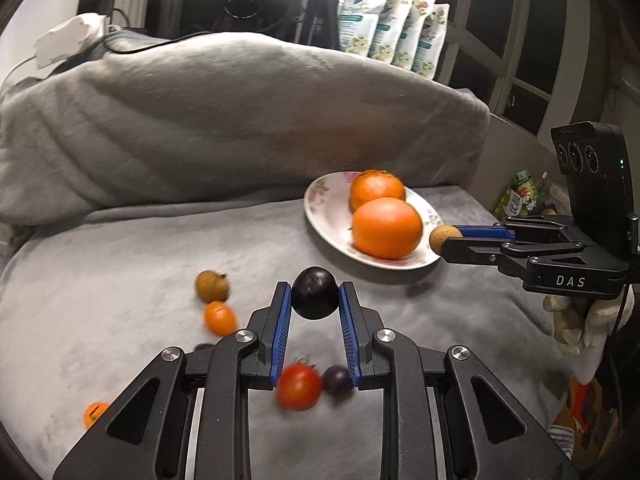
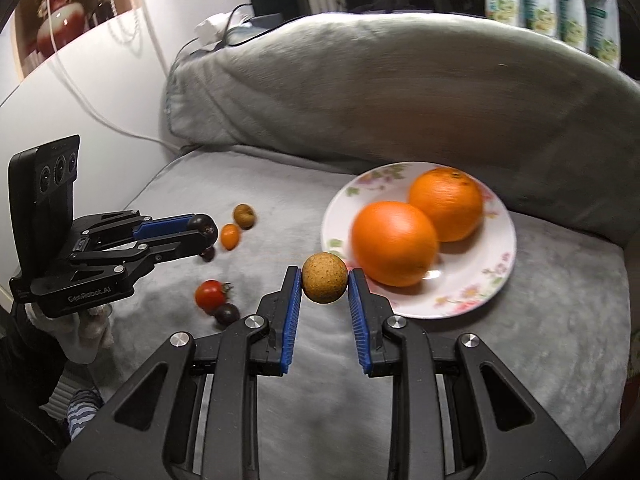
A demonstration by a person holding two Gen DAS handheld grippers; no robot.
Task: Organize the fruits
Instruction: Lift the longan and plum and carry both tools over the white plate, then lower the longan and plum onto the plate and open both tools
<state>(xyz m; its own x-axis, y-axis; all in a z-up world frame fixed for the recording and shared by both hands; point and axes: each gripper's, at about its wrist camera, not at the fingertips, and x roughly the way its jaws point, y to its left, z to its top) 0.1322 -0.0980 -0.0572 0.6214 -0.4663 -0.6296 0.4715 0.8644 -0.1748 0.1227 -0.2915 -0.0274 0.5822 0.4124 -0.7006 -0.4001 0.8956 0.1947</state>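
Left wrist: left tool [image 1: 315, 296] clamped on dark plum [image 1: 315, 298], red tomato [image 1: 299, 386] blurred beneath.

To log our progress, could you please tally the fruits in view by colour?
Large oranges: 2
Small orange fruits: 2
Tan fruits: 2
Dark purple fruits: 3
Red tomato: 1
Total: 10

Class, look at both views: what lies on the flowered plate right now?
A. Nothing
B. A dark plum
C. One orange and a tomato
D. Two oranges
D: two oranges sit side by side on the plate; no other fruit lies on it.
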